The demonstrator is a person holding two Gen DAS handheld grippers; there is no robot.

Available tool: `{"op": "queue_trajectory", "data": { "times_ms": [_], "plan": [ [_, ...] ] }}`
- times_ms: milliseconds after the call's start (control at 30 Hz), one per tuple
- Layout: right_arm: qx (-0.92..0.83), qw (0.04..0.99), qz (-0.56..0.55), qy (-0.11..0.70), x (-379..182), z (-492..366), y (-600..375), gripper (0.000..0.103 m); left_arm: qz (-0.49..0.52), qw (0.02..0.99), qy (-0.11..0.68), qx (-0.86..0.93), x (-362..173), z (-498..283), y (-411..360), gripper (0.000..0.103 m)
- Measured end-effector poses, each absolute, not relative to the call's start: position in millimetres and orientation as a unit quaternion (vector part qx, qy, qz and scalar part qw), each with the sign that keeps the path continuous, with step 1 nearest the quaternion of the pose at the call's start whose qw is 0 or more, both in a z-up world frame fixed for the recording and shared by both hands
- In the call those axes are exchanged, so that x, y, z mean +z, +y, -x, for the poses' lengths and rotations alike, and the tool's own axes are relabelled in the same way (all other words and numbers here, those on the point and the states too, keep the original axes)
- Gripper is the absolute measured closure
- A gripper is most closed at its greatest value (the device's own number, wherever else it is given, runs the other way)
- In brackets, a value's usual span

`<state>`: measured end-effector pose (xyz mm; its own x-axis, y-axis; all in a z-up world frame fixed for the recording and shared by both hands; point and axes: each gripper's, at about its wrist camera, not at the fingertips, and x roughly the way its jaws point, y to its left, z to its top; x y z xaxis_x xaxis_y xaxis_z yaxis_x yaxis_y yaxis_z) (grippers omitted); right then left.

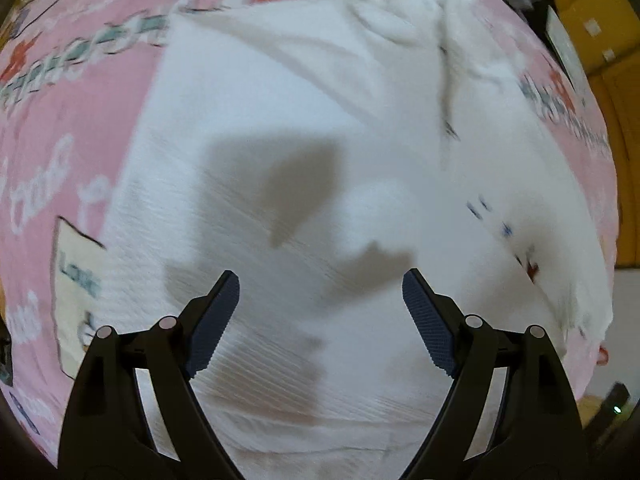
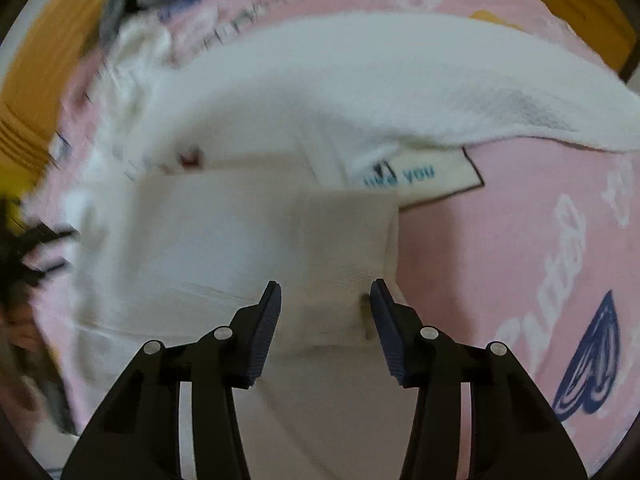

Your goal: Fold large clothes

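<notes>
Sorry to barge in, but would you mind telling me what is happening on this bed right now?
A person is folding a white garment spread on a pink printed bedsheet, using a handheld gripper in each hand. The left gripper hangs open above the middle of the cloth, holding nothing. The right gripper points down at a folded-over flap of the garment near its edge; its jaws are partly open and the pads do not appear to pinch the cloth. The fold is only partly done.

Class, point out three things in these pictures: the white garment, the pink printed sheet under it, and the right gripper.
white garment (image 1: 320, 128): left wrist view, its flat middle.
pink printed sheet (image 2: 520, 240): right wrist view, bare part beside the garment.
right gripper (image 2: 325, 298): right wrist view, midway between fingertips.
</notes>
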<state>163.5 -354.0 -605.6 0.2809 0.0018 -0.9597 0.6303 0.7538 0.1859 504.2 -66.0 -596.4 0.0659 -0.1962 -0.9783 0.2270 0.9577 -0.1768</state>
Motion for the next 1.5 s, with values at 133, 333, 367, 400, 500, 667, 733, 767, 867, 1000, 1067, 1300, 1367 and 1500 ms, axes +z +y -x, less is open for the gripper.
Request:
{"op": "queue_trajectory", "data": {
  "times_ms": [133,333,367,400,500,667,733,767,867,1000,1067,1300,1367,1500],
  "plan": [
    [-0.203,0.739,-0.263,0.586,-625,-153,-352,0.068,-0.023,0.723,0.675,-0.145,-612,-498,-98,0.021],
    [-0.259,0.741,-0.312,0.535,-582,-107,-418,0.048,0.001,0.715,0.681,-0.155,-602,-475,-139,0.021],
    [-0.291,0.74,-0.333,0.507,-571,-90,-449,0.043,-0.002,0.716,0.679,-0.16,-598,-469,-150,0.021],
    [-0.316,0.735,-0.347,0.489,-567,-76,-474,0.04,-0.003,0.717,0.677,-0.165,-596,-465,-158,0.021],
    [-0.389,0.705,-0.407,0.431,-559,-35,-561,0.04,-0.032,0.717,0.673,-0.18,-596,-450,-199,0.021],
    [-0.489,0.638,-0.469,0.367,-568,18,-688,0.04,-0.058,0.701,0.687,-0.181,-617,-429,-236,0.021],
    [-0.508,0.62,-0.476,0.361,-575,25,-719,0.04,-0.063,0.695,0.694,-0.175,-624,-424,-238,0.021],
    [-0.517,0.613,-0.475,0.363,-579,26,-728,0.041,-0.066,0.691,0.7,-0.17,-629,-422,-239,0.021],
    [-0.534,0.587,-0.482,0.37,-593,31,-755,0.046,-0.075,0.687,0.706,-0.158,-640,-420,-241,0.021],
    [-0.535,0.581,-0.481,0.381,-606,29,-778,0.054,-0.098,0.686,0.701,-0.165,-647,-420,-253,0.019],
    [-0.535,0.586,-0.472,0.385,-610,14,-785,0.058,-0.105,0.686,0.7,-0.168,-652,-422,-260,0.018],
    [-0.558,0.609,-0.399,0.398,-593,-21,-783,0.09,-0.116,0.688,0.697,-0.166,-666,-428,-284,0.013],
    [-0.565,0.631,-0.344,0.404,-572,-39,-771,0.091,-0.115,0.692,0.692,-0.171,-672,-430,-297,0.011],
    [-0.544,0.695,-0.256,0.394,-515,-81,-735,0.091,-0.117,0.7,0.681,-0.18,-673,-421,-279,0.01]
  ]
}}
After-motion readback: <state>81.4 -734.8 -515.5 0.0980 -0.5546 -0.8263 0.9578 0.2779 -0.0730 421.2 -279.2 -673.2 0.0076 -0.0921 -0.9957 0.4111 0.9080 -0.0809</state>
